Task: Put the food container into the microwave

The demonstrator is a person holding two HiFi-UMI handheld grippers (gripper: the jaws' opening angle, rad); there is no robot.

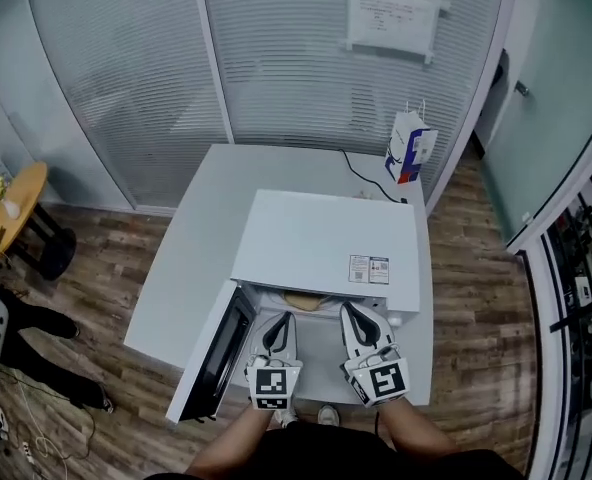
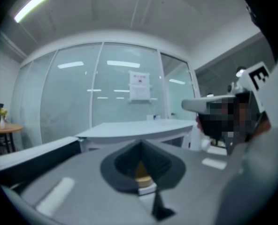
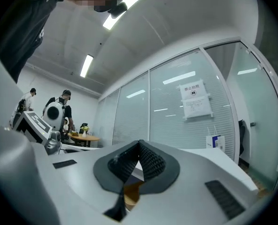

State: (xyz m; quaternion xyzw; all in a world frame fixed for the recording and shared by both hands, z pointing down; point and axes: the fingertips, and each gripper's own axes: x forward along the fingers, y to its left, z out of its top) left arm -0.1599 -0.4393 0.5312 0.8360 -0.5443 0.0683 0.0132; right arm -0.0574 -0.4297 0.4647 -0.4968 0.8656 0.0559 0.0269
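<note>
A white microwave (image 1: 326, 238) stands on a white table (image 1: 191, 258), its door (image 1: 214, 360) swung open to the left. Just inside the opening lies a tan food container (image 1: 301, 301), mostly hidden under the microwave's top. My left gripper (image 1: 284, 316) and right gripper (image 1: 348, 310) sit side by side at the front of the opening, with the container's near edge between their tips. In the left gripper view the jaws meet at the tip (image 2: 140, 142); a tan sliver shows in the gap below. The right gripper (image 3: 139, 142) looks the same, tips together.
A white-and-blue paper bag (image 1: 409, 148) stands at the table's far right corner, with a cable beside it. Glass partition walls close off the back. A round wooden side table (image 1: 16, 208) and a person's legs (image 1: 36, 343) are at the left.
</note>
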